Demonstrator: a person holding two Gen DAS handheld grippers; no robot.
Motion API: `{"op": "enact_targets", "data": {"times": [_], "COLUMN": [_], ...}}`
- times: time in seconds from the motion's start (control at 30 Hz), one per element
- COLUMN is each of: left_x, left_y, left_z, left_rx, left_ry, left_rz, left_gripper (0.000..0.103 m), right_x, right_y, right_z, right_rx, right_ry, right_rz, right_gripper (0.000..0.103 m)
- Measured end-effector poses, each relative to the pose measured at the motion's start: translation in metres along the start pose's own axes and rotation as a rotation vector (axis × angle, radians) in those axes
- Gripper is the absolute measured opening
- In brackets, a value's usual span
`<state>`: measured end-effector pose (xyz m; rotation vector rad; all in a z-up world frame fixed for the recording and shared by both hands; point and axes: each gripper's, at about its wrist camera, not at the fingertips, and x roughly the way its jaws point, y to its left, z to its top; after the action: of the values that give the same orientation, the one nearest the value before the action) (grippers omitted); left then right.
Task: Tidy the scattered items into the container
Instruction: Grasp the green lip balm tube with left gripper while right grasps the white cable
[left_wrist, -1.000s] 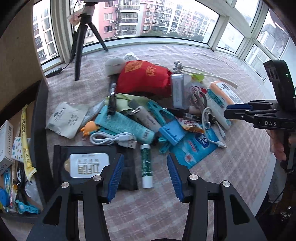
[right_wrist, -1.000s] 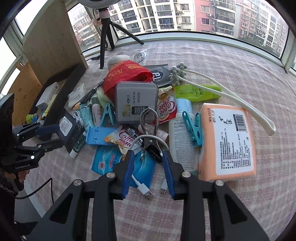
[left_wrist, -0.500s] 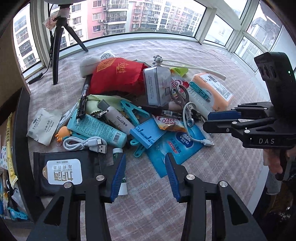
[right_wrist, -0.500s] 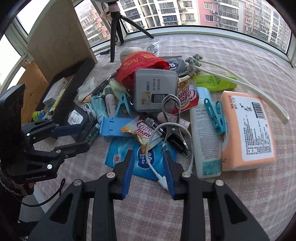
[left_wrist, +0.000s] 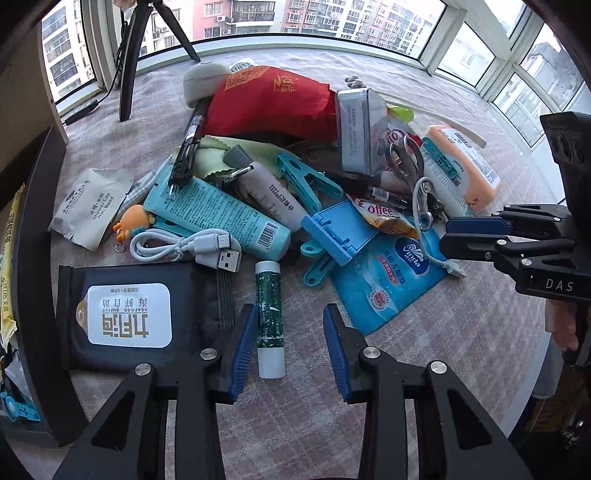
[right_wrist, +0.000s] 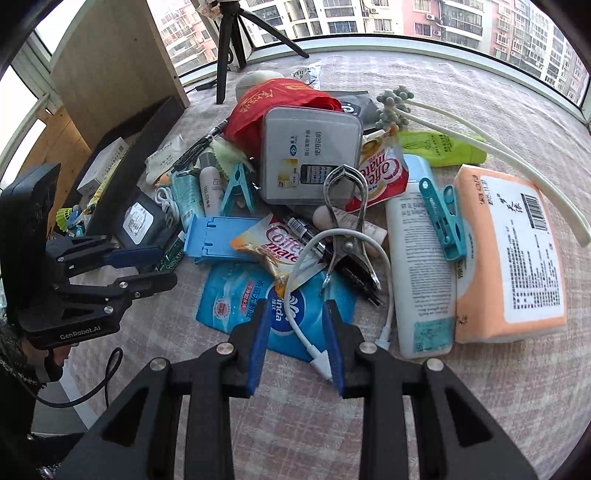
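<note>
Left gripper (left_wrist: 290, 347) advanced, open around green tube (left_wrist: 270, 317), right gripper (right_wrist: 295, 345) open

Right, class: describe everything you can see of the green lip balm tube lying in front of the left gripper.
The green lip balm tube is a slim cylinder with a dark green, white-flecked label and white ends, plastic by its look. It lies flat on the checked cloth, pointing away from the camera, between the open fingers of the left gripper, close to the left finger. Its far end nears a white USB cable; contact is unclear.
</note>
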<state>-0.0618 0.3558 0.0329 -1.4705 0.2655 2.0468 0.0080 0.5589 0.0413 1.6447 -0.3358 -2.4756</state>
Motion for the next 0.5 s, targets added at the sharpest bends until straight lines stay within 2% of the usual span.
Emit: {"op": "enact_targets", "data": {"times": [0.2,0.5], "left_x": [0.007,0.011], "left_y": [0.000,0.002], "left_z": [-0.004,-0.002], "left_rx": [-0.001,-0.015], "left_ry": [0.017,0.024], "left_rz": [0.002,-0.009], "left_gripper": [0.031,0.026], "right_x": [0.000,0.020], "right_y": [-0.003,0.002], "right_z": [0.015,0.029], "right_rx": [0.026,0.008], "right_ry": [-0.009,0.022], "right_rz": [0.039,0.008], "right_gripper": [0.028,0.028]}}
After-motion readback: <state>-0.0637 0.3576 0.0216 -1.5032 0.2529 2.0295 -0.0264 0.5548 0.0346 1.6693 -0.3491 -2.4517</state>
